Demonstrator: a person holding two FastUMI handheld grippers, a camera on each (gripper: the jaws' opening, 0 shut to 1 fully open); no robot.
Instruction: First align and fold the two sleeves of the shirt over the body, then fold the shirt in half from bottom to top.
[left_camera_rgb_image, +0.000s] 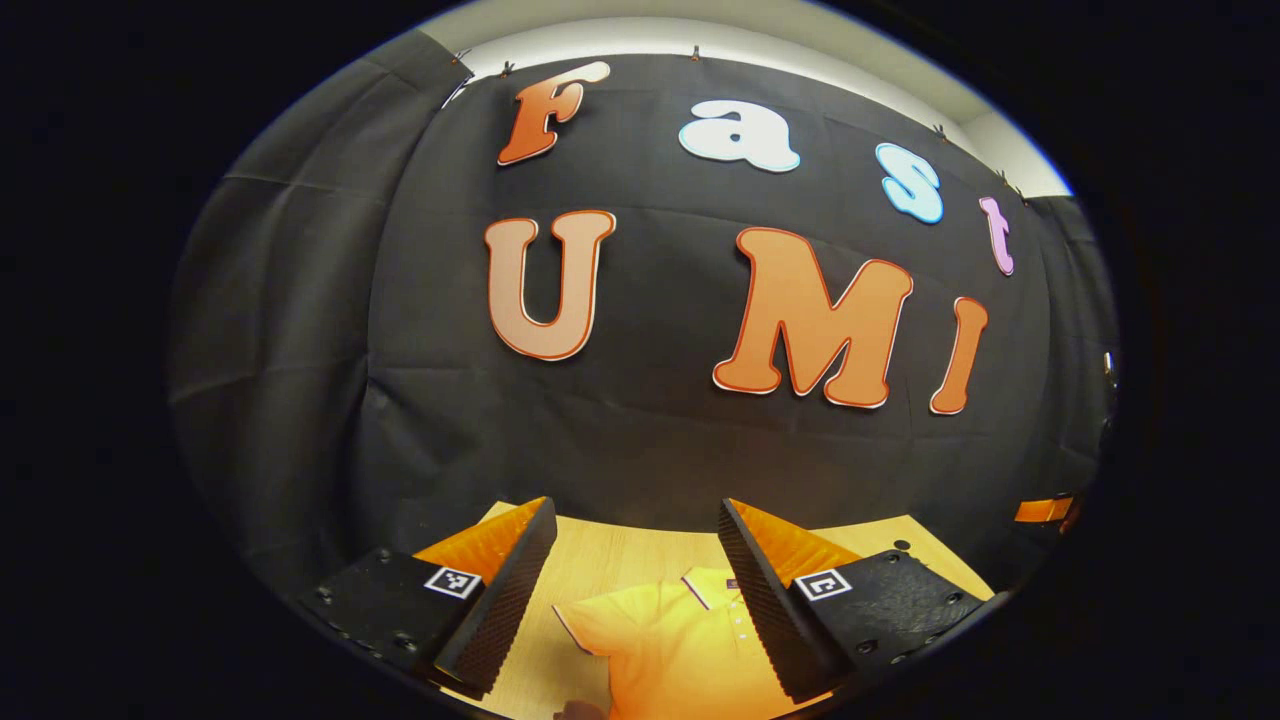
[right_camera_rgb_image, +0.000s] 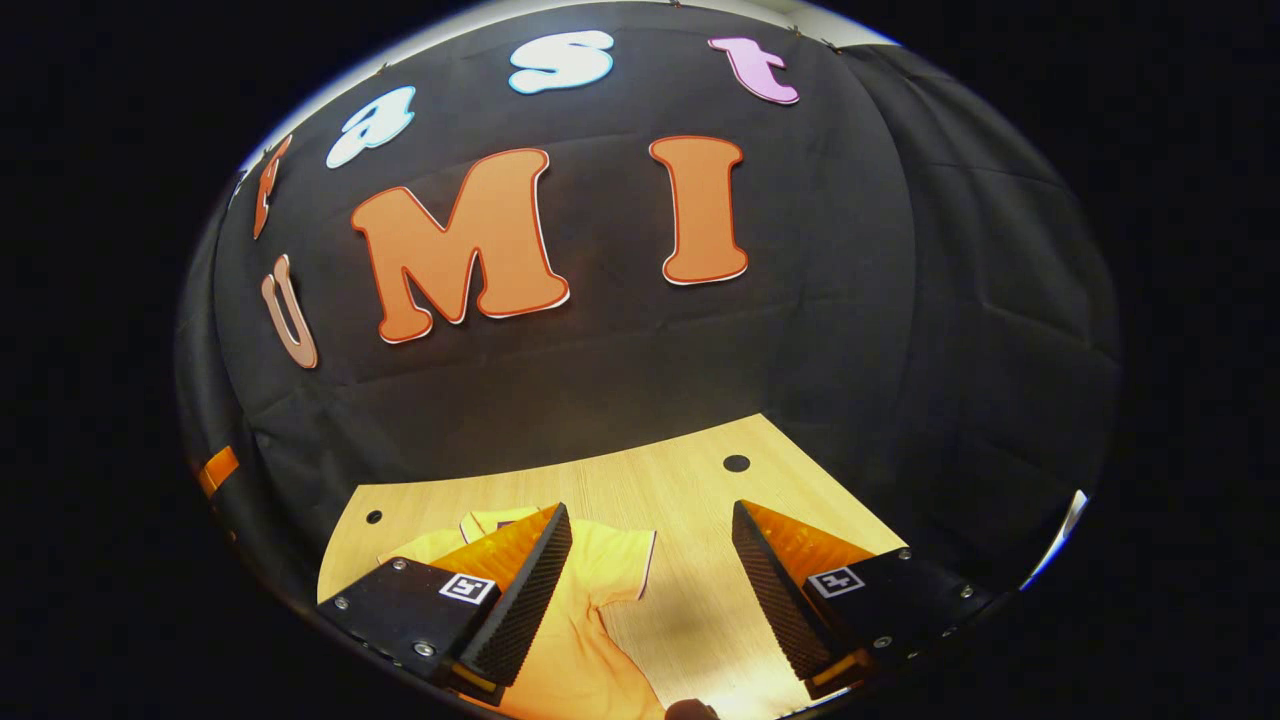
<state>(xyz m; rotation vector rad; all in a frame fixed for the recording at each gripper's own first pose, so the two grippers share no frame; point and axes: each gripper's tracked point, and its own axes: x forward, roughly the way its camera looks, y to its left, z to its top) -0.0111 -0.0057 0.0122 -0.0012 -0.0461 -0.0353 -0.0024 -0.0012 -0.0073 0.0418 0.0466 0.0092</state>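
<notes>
A yellow polo shirt (left_camera_rgb_image: 680, 645) lies flat on the light wooden table (left_camera_rgb_image: 620, 560), collar toward the far wall. In the left gripper view one short sleeve (left_camera_rgb_image: 590, 630) spreads to the left, between my left gripper's (left_camera_rgb_image: 637, 605) fingers, which stand open above the cloth with nothing held. In the right gripper view the shirt (right_camera_rgb_image: 580, 640) lies at the lower left, and its other sleeve (right_camera_rgb_image: 615, 560) points out between the fingers. My right gripper (right_camera_rgb_image: 650, 590) is open over bare table beside that sleeve.
The black cloth wall (left_camera_rgb_image: 640, 420) hangs close behind the table's far edge. Two small dark holes (right_camera_rgb_image: 737, 463) mark the tabletop's far corners. Bare wood (right_camera_rgb_image: 700, 600) lies to the right of the shirt in the right gripper view.
</notes>
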